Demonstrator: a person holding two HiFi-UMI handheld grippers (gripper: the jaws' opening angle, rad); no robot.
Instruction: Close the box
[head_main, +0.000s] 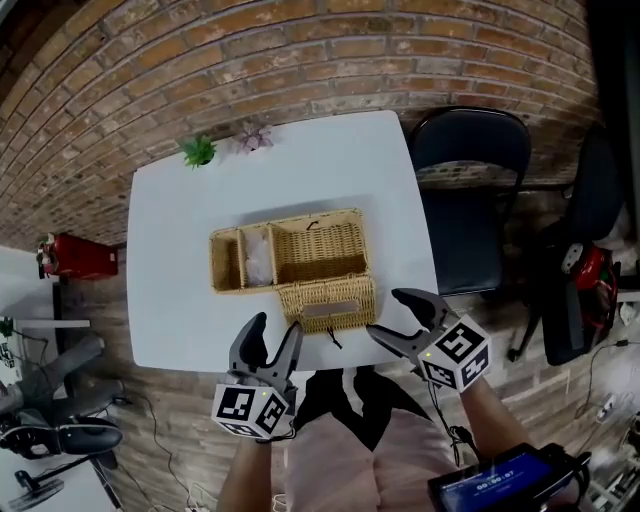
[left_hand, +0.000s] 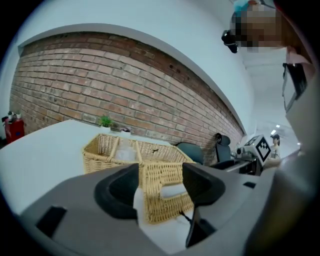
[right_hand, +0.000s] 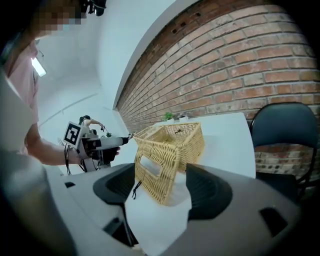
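The rectangular, straw-coloured wicker box (head_main: 300, 255) stands open in the middle of the white square table (head_main: 170, 300), its woven lid (head_main: 327, 301) folded down toward the near edge (closing not begun), while the left gripper (head_main: 273, 328) and right gripper (head_main: 388, 314) hover near it, jaws wide apart and empty.

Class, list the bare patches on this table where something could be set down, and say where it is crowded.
Free: the strip left of the box, the strip between box and the edge by the chair, and the band between box and plants. Crowded: the near edge, with the lid, left tool and right tool.
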